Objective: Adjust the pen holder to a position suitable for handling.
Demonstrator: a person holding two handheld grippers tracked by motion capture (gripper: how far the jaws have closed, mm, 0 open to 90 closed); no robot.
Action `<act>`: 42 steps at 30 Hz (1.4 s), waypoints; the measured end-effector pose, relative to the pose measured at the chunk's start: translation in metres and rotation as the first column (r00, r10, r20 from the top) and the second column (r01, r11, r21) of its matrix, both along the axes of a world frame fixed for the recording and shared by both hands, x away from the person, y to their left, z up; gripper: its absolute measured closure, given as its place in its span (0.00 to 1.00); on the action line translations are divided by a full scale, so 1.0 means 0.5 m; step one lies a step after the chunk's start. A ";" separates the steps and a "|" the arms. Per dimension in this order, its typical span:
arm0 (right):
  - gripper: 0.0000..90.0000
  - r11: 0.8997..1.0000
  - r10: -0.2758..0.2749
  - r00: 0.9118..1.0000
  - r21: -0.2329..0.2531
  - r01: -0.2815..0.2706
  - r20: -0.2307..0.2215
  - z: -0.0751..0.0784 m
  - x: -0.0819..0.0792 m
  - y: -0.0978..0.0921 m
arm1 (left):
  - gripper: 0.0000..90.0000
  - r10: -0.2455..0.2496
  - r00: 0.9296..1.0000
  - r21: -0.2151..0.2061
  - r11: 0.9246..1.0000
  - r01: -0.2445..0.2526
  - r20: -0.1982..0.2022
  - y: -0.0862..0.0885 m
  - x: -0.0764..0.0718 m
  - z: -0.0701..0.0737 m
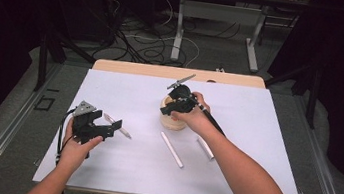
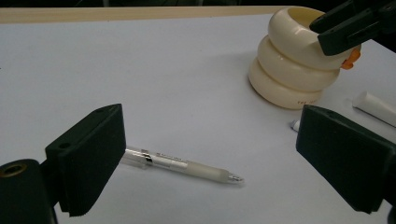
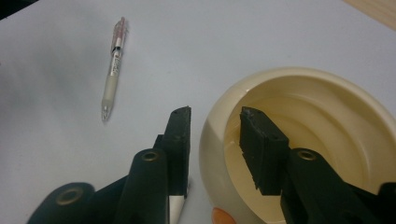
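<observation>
My right hand-held gripper (image 3: 214, 122) straddles the holder's (image 3: 299, 93) rim
Left hand-held gripper (image 2: 205, 154) wide open around the pen (image 2: 182, 165), lower frame

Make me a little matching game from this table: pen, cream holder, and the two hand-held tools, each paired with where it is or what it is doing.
Things:
1. clear pen
2. cream holder
3. left tool
4. right tool

States:
A. astride the rim, one jaw inside
B. three stacked rings, upright
C. wide open near the pen
D. lying flat on the white mat

Pairs: 1-D, 2-B, 3-C, 4-A
</observation>
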State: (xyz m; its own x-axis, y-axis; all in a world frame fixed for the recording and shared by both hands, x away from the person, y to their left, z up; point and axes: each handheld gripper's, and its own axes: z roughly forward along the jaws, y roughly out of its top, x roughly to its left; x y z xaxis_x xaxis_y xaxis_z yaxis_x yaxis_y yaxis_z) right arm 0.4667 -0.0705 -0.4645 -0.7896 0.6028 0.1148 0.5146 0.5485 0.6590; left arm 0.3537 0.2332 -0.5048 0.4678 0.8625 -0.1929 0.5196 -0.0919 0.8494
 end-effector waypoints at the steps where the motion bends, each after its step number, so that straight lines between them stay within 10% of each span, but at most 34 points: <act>1: 0.66 1.000 -0.007 1.000 0.004 0.007 0.004 0.003 -0.003 -0.001 | 0.10 0.001 1.000 0.000 1.000 -0.001 0.001 0.000 0.000 0.000; 42: 0.42 0.995 -0.075 0.991 0.081 0.066 0.111 0.076 -0.120 -0.082 | 0.10 0.002 1.000 0.001 1.000 -0.002 -0.006 -0.002 0.000 -0.001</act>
